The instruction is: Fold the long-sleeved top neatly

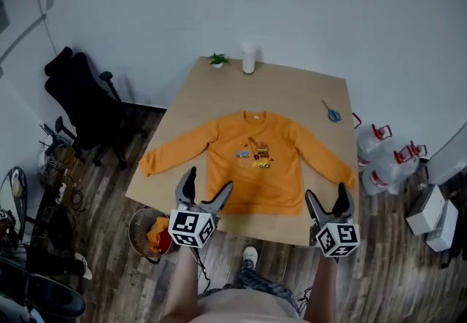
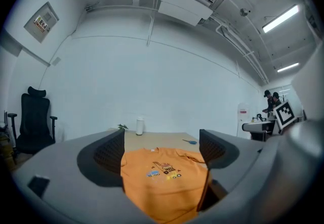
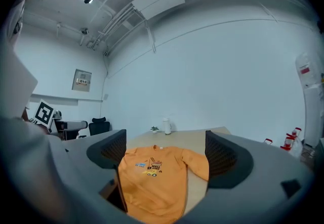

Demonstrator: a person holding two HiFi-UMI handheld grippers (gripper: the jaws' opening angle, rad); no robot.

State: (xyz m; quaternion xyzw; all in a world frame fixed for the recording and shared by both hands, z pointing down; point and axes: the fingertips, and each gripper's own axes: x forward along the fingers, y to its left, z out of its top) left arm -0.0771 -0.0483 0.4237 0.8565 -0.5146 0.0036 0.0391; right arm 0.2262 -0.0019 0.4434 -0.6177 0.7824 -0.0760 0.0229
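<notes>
I'm hovering the left gripper (image 1: 209,181) and right gripper (image 1: 326,194), both released and empty, just short of the soft, limp long-sleeved top (image 1: 255,161), judging the hem corners just ahead of each claw the best pinch.

White walls (image 1: 146,1), wood floor (image 1: 124,263)

The tan table (image 1: 292,88) bears an orange top (image 1: 252,165), scissors (image 1: 332,113), a plant (image 1: 217,60) and a white container (image 1: 249,57)

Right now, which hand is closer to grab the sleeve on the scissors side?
Right. The right gripper hangs open just by that sleeve's cuff. The left gripper, also open, is at the other end of the orange top's hem.
</notes>
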